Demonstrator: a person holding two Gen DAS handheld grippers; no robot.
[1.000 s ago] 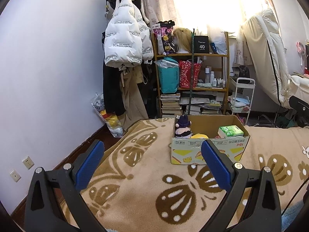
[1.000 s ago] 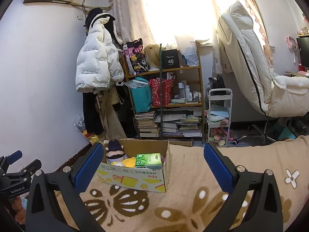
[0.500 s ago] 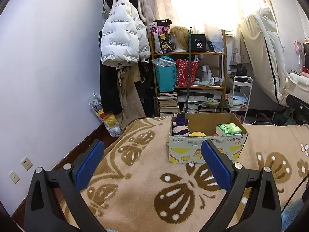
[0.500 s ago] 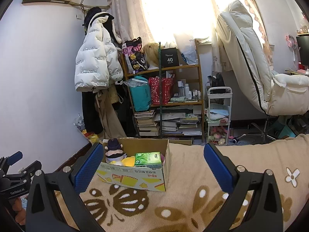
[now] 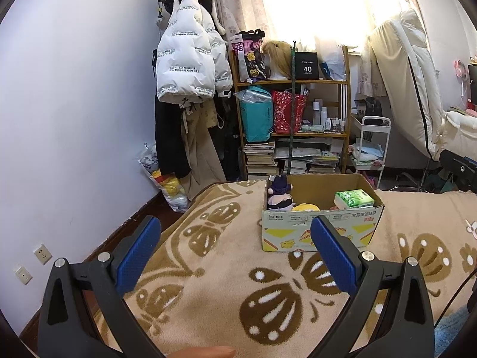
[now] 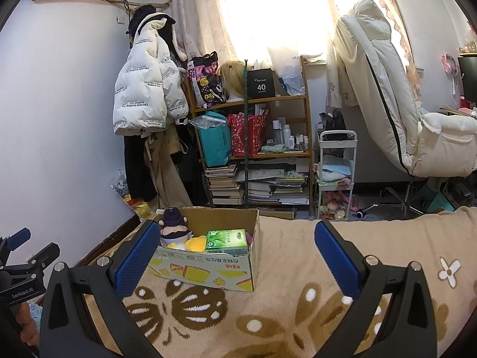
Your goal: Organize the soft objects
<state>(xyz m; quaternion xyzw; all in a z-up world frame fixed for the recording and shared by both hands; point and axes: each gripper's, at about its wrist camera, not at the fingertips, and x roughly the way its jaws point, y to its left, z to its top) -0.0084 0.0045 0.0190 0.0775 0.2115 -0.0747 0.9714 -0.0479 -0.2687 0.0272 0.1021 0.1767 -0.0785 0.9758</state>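
A cardboard box [image 5: 322,232] stands on the beige butterfly-pattern blanket [image 5: 226,283]; it also shows in the right wrist view [image 6: 208,271]. Inside are a purple-hatted plush doll [image 5: 278,194], a yellow plush [image 5: 305,206] and a green tissue pack [image 5: 354,198]. The same doll [image 6: 174,226], yellow plush [image 6: 193,243] and tissue pack [image 6: 227,240] show in the right wrist view. My left gripper [image 5: 235,253] is open and empty, short of the box. My right gripper [image 6: 235,256] is open and empty, to the box's right. The left gripper's body [image 6: 21,268] shows at the left edge.
A bookshelf [image 5: 293,125] with bags and books stands behind the bed. A white puffer jacket [image 5: 190,59] hangs on the wall. A white trolley [image 6: 335,176] and a reclined cream chair [image 6: 399,119] are at the right. Bags [image 5: 167,182] lie on the floor.
The left wrist view has shifted slightly, with the box now a little higher and further right in frame. The right gripper has hardly moved. Both stay open.
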